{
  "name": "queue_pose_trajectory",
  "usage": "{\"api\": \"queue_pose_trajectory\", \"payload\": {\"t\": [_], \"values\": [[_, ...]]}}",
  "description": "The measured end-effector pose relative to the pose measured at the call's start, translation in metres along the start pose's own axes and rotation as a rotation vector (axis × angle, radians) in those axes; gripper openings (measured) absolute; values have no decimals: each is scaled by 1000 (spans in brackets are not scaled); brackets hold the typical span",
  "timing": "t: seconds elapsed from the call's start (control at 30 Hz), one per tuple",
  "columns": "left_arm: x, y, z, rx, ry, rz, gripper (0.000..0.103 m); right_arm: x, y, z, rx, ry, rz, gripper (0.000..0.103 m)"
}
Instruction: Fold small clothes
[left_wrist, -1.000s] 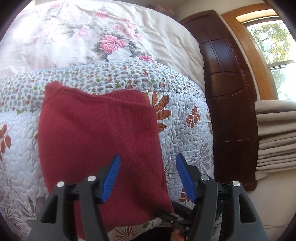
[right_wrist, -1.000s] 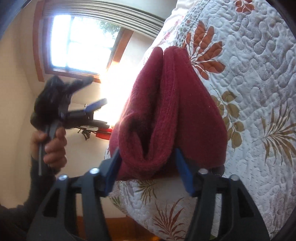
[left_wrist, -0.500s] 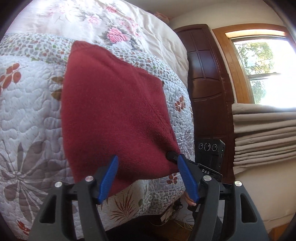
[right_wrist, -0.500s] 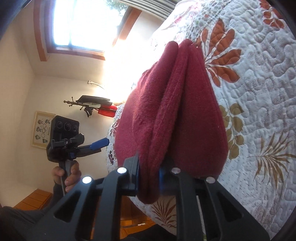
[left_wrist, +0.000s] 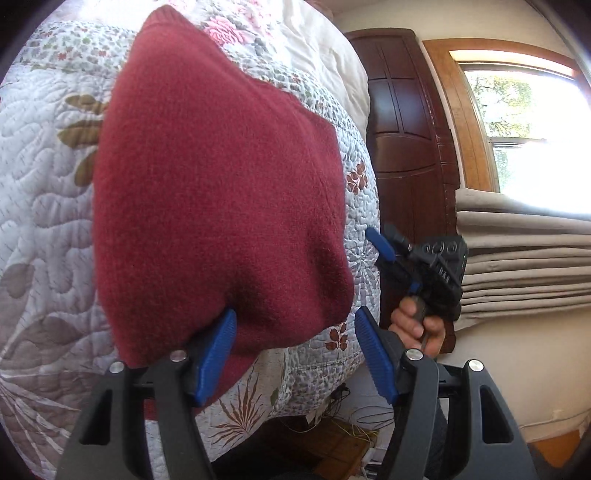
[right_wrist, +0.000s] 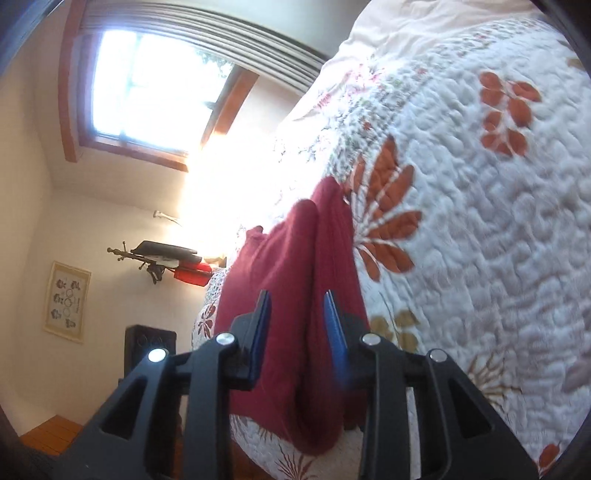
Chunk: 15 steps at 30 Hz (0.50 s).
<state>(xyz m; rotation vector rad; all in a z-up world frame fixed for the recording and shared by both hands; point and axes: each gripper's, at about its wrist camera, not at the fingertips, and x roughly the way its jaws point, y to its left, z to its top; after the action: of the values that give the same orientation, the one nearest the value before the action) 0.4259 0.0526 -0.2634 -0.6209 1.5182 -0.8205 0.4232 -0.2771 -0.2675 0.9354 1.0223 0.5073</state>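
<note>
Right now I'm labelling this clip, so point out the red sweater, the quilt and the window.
red sweater (left_wrist: 214, 192): left wrist view, its middle.
quilt (left_wrist: 40, 206): left wrist view, bare patch left of the sweater.
window (left_wrist: 528, 147): left wrist view, bright pane.

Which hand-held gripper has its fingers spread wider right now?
The left hand-held gripper: its blue pads stand far apart before the red garment, while the right hand-held gripper shows only a narrow gap.
</note>
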Motion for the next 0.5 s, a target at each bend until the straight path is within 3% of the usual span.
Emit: {"api": "queue_pose_trajectory", "payload": {"t": [0.03,0.1,0.17,0.2,0.23,0.27,0.43,0.5], "values": [[1,2,-1,-2,-1,-6,67,12,5,11,-13,15,-15,44],[1,5,-4,-3,-6,-21,67,39,5,29,-25,58,-37,50],[2,6,-8,-1,-8,-35,67,60,6,40,-35,86,-78,50],[2,5,-8,5,-8,-44,67,68,7,43,-43,105,-80,43],[1,4,-9,11,-7,-53,67,74,8,46,-56,122,-86,17],[0,3,-10,16,-8,-63,67,76,10,46,-77,132,-107,8],[-1,11,-17,12,-12,-132,67,51,36,54,-177,23,-130,7],[1,11,-19,13,-5,-156,67,49,14,53,-136,3,-152,7]]}}
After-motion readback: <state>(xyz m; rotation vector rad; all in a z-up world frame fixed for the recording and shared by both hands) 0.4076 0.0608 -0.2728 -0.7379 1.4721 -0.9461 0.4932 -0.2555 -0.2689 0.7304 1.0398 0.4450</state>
